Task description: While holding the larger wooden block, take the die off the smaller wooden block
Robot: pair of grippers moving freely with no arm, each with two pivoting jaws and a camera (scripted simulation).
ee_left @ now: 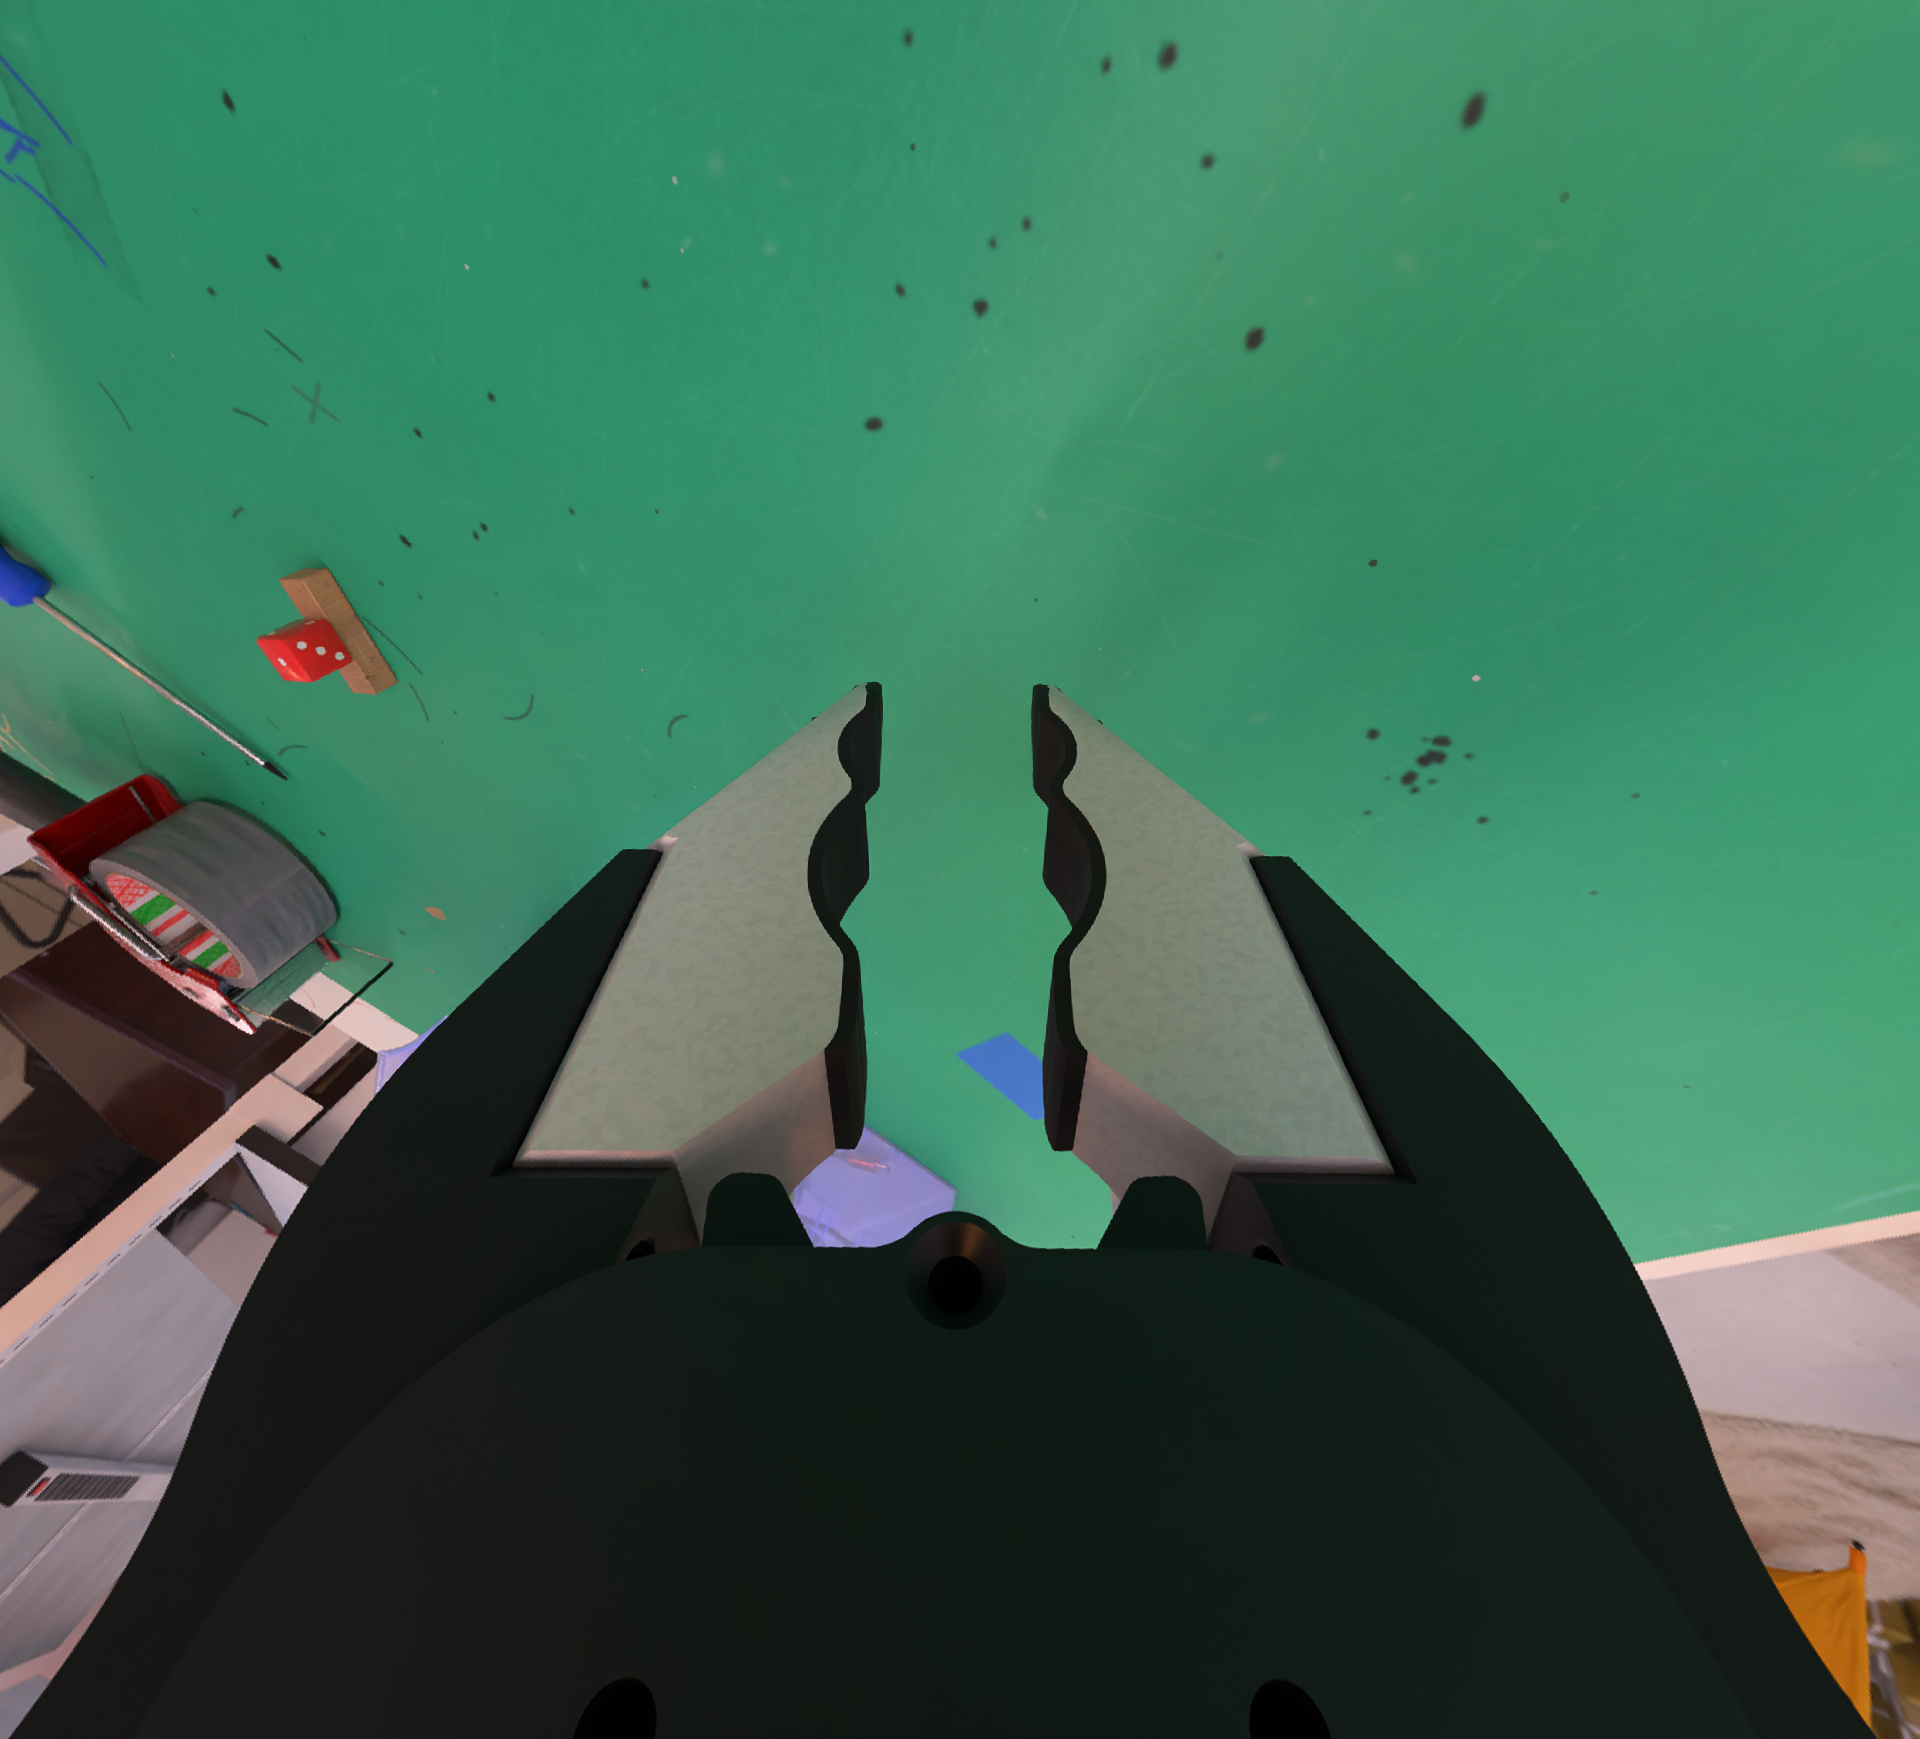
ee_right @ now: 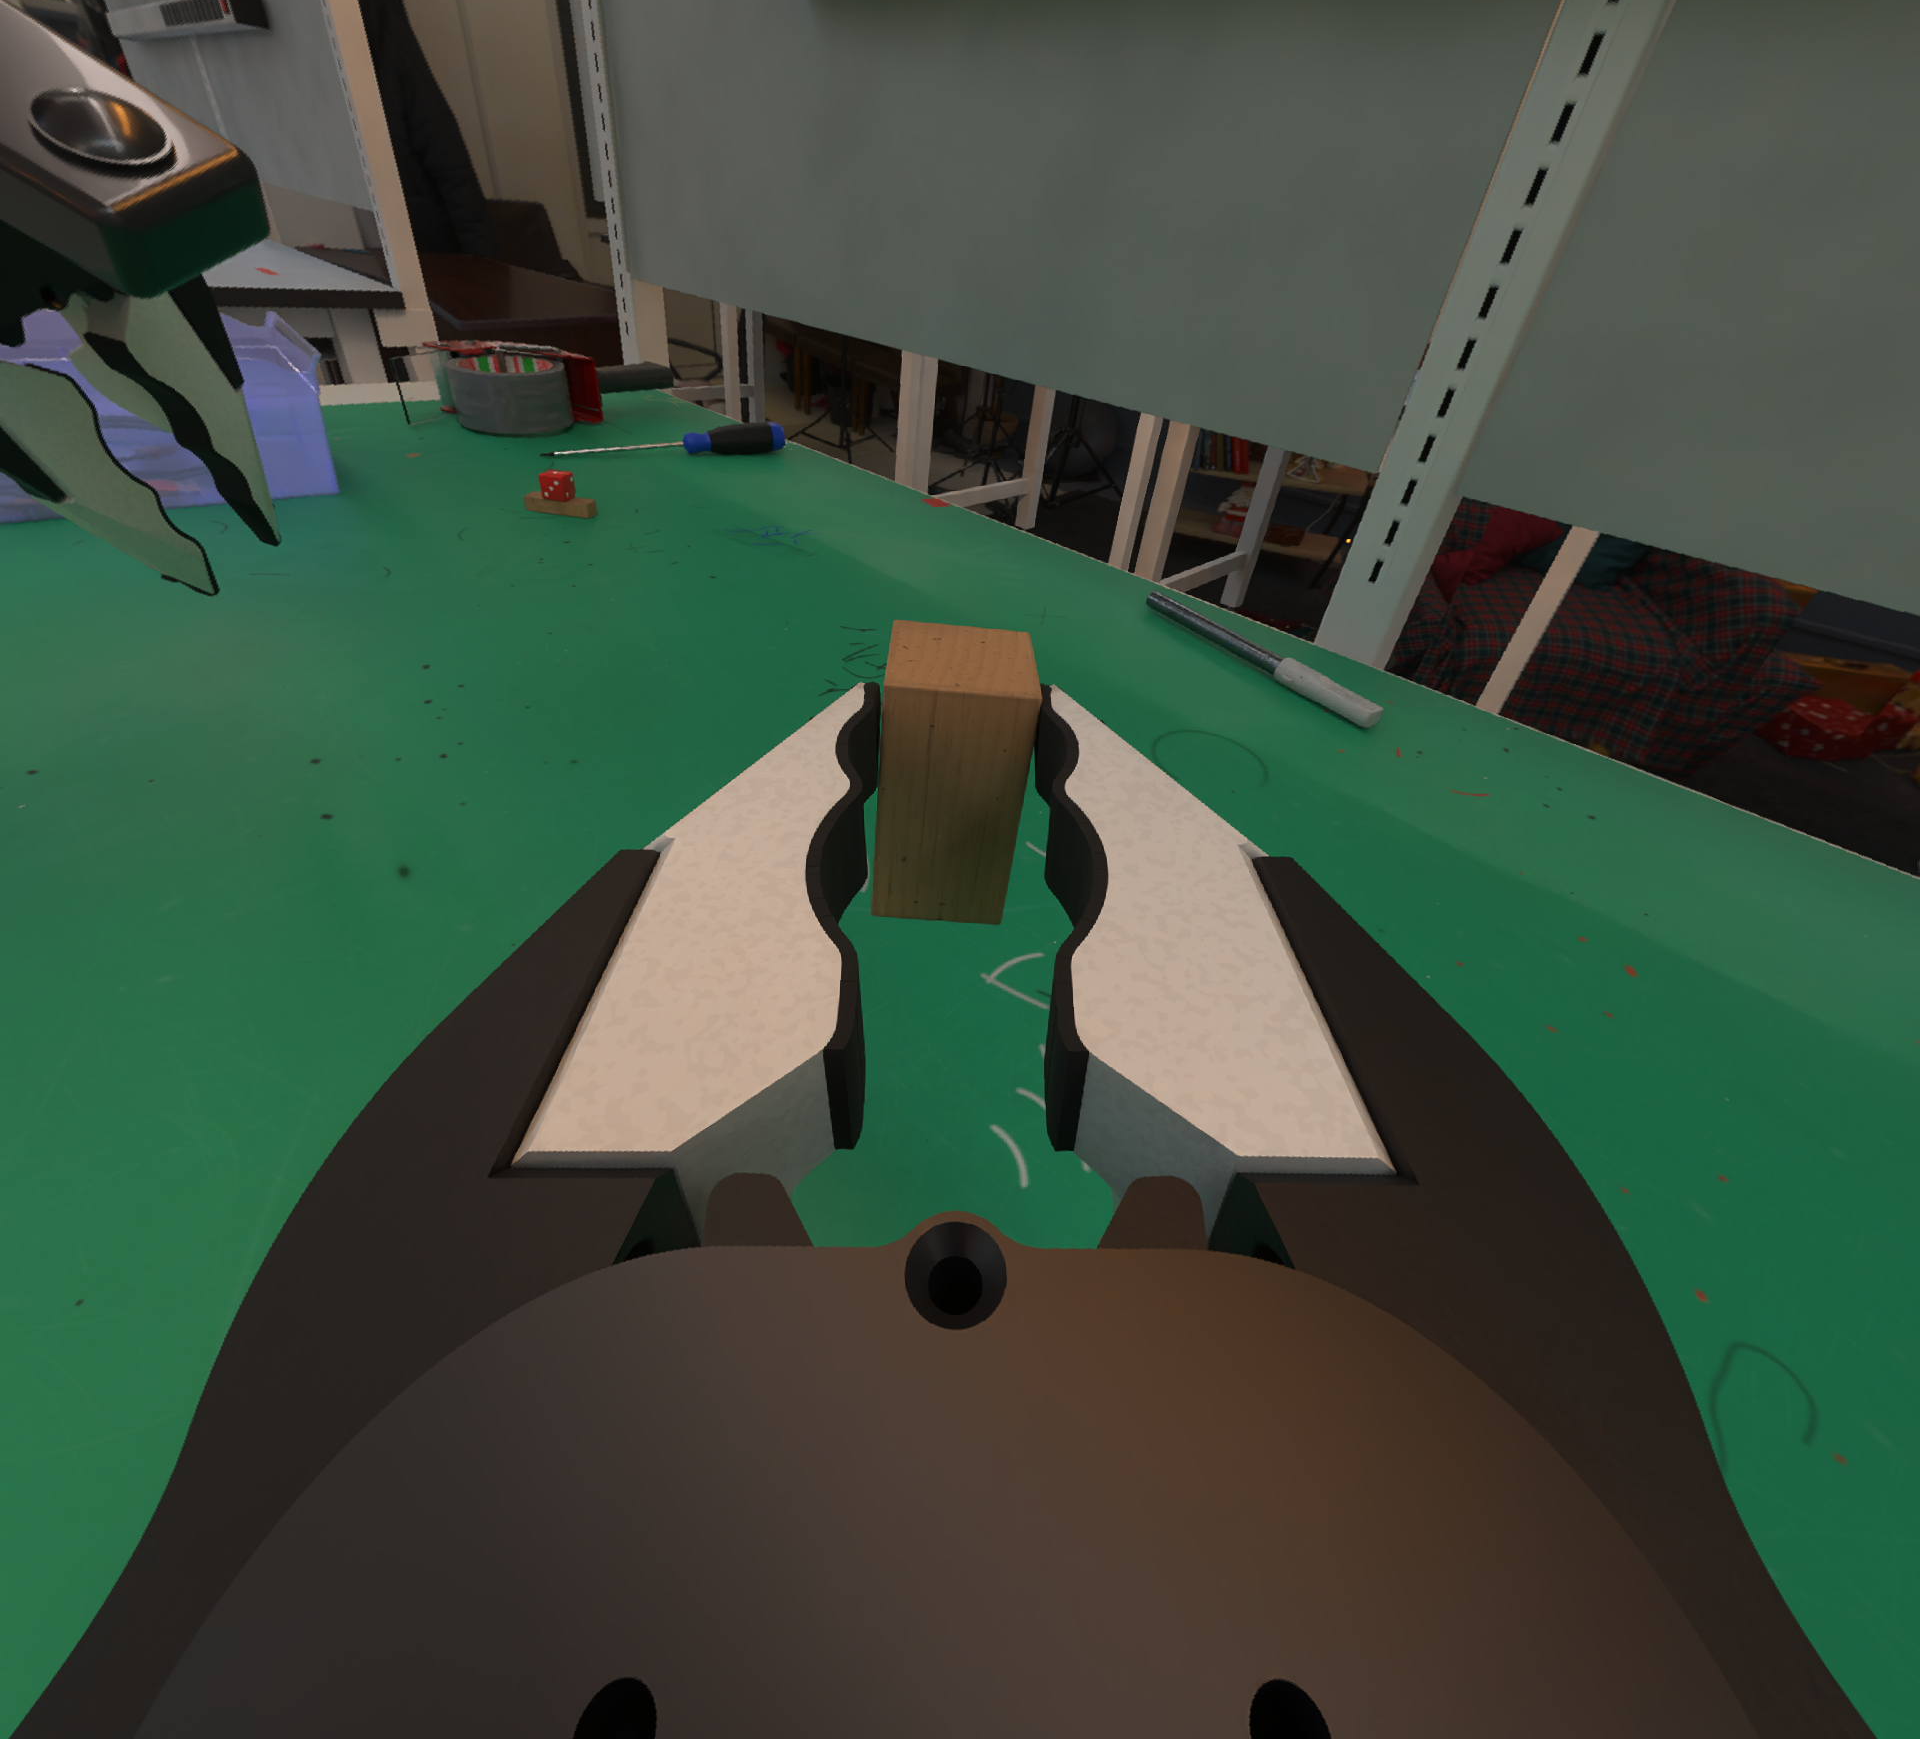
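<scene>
My right gripper [ee_right: 956, 702] is shut on the larger wooden block [ee_right: 954, 775], an upright tan block held between its fingertips above the green table [ee_right: 623, 754]. The red die [ee_right: 557, 485] sits on the smaller, flat wooden block [ee_right: 562, 505] far ahead to the left. In the left wrist view the die [ee_left: 303, 650] rests against the smaller block [ee_left: 341, 629] at the left. My left gripper [ee_left: 956, 702] is open and empty, looking down at the table [ee_left: 1143, 339]; it also shows in the right wrist view [ee_right: 223, 546], hovering above the table, right of a pale blue bin.
A roll of grey tape [ee_right: 509, 394] [ee_left: 223, 889] and a blue-handled screwdriver [ee_right: 717, 441] [ee_left: 145, 661] lie beyond the die. A pen [ee_right: 1262, 659] lies near the table's right edge. A pale blue bin [ee_right: 281, 432] stands at the left. A shelf panel [ee_right: 1039, 183] overhangs the back.
</scene>
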